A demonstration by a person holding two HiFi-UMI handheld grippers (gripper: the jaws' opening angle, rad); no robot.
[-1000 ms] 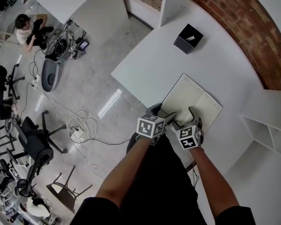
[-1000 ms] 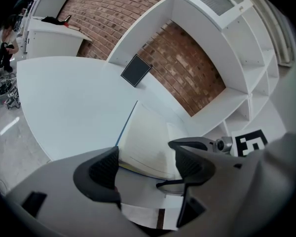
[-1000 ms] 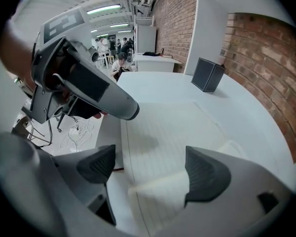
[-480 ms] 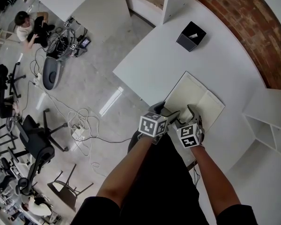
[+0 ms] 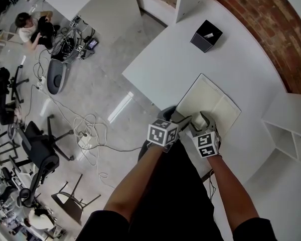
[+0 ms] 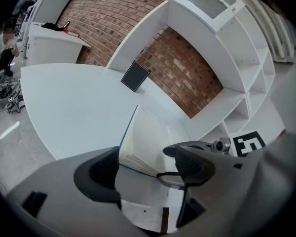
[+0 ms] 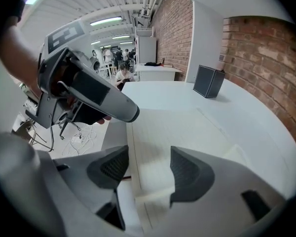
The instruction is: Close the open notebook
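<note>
The open notebook (image 5: 210, 103) lies flat on the white table (image 5: 165, 64), cream pages up and a blue cover edge (image 6: 122, 147) showing underneath. My left gripper (image 5: 182, 118) stands open at the notebook's near left corner (image 6: 138, 154), which sits between its jaws. Beside it, my right gripper (image 5: 201, 120) is over the near edge of the right-hand page (image 7: 158, 147). Its jaws have just been closing, with a slightly raised page edge (image 7: 153, 195) between them. A gap still shows beside both pads.
A black box (image 5: 206, 35) stands at the table's far side near the brick wall (image 5: 271, 29). White shelving (image 5: 286, 139) adjoins the table on the right. Left of the table the floor holds chairs (image 5: 37, 152), cables (image 5: 88, 134) and a seated person (image 5: 27, 29).
The right gripper's jaws have narrowed over the notebook's near edge. The left gripper has stayed where it was, and the notebook still lies open.
</note>
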